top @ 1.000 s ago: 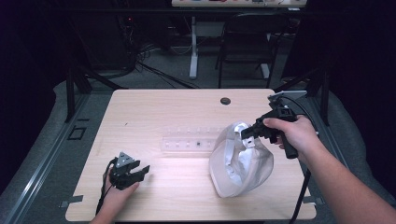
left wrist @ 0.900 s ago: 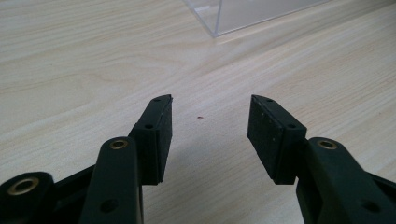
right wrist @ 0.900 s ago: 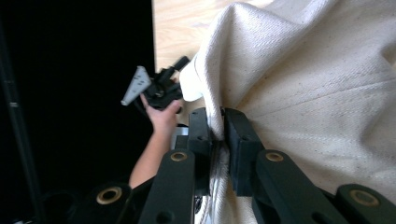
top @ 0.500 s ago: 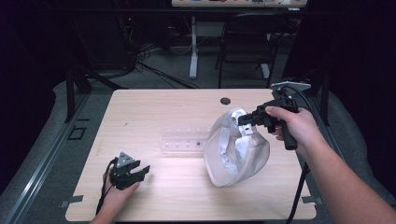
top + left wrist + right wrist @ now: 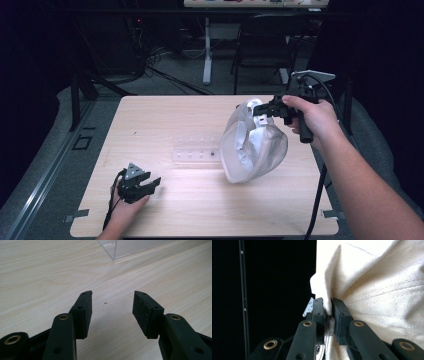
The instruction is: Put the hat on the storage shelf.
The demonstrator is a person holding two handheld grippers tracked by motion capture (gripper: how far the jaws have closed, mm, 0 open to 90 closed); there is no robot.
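Clear box [image 5: 135, 247] cropped at top

The tongs [image 5: 328, 305] pinch a fold of cream woven cloth [image 5: 374, 285] against a black background.

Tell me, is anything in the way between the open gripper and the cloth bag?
Partly. The clear plastic box lies on the table between the left gripper and the cloth bag, which the right gripper holds up.
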